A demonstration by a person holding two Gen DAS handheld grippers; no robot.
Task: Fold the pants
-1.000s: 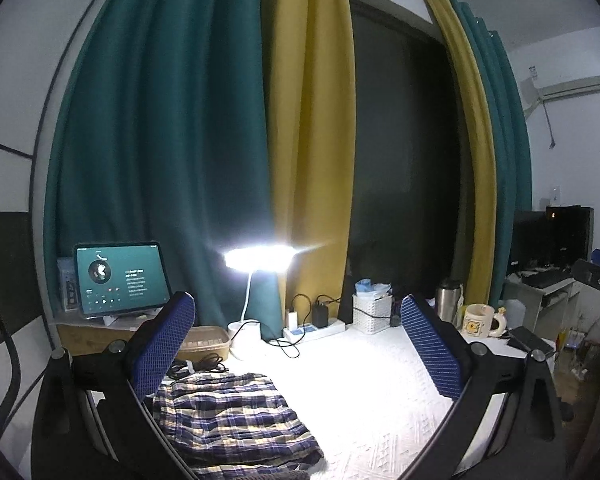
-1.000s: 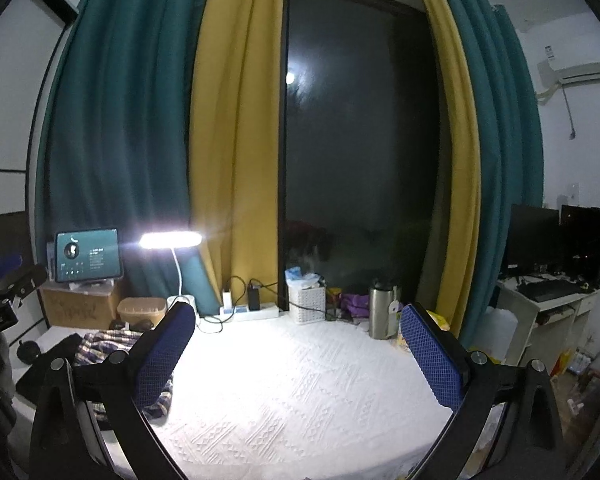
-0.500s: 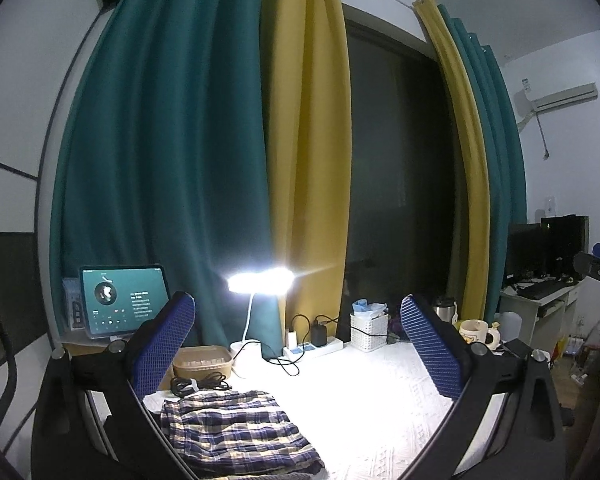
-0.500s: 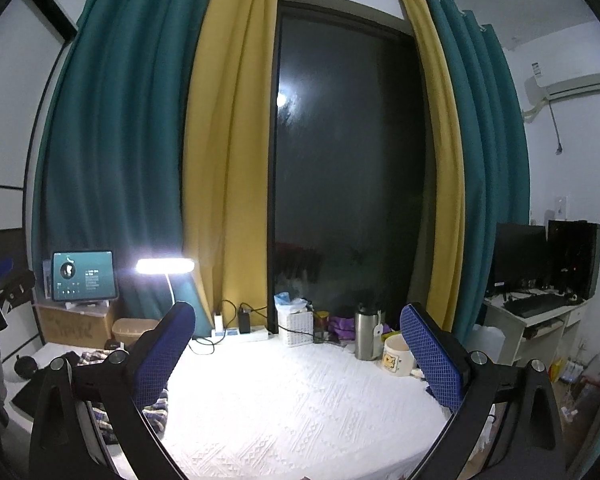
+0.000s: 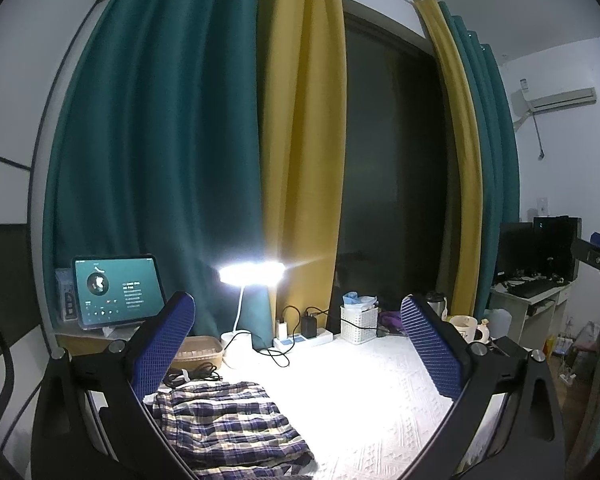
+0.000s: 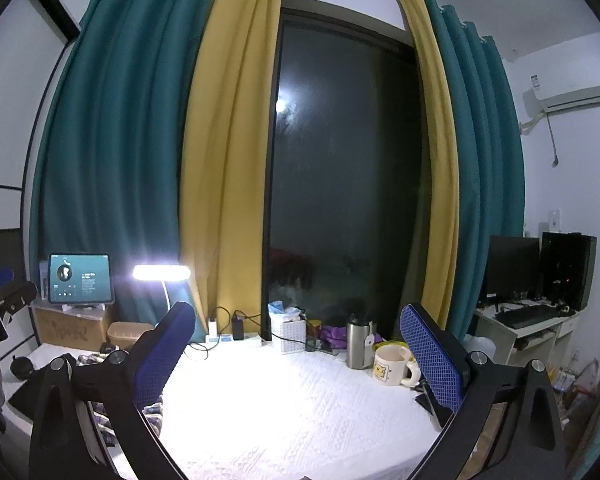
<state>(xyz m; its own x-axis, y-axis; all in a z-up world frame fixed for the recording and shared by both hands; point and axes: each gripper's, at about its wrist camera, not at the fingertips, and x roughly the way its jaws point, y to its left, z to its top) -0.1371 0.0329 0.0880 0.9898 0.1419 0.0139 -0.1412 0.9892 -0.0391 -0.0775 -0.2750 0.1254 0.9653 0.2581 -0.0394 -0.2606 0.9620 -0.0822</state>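
The plaid pants (image 5: 228,428) lie folded in a flat bundle on the white textured tablecloth (image 5: 364,408), low and left in the left wrist view. My left gripper (image 5: 298,344) is open and empty, held above the table with the pants below its left finger. In the right wrist view only a strip of the pants (image 6: 152,410) shows behind the left finger. My right gripper (image 6: 298,344) is open and empty, raised over the table's middle.
Along the table's back edge stand a lit desk lamp (image 5: 252,274), a tablet (image 5: 118,296) on a box, a small basket (image 5: 198,352), a power strip (image 5: 304,338), a white caddy (image 6: 288,330), a steel flask (image 6: 358,340) and a mug (image 6: 392,364). A computer desk (image 6: 528,320) stands at right.
Both grippers have tilted upward and lifted, so the table and pants sit lower in both views. The pants have not moved. Both grippers stay open.
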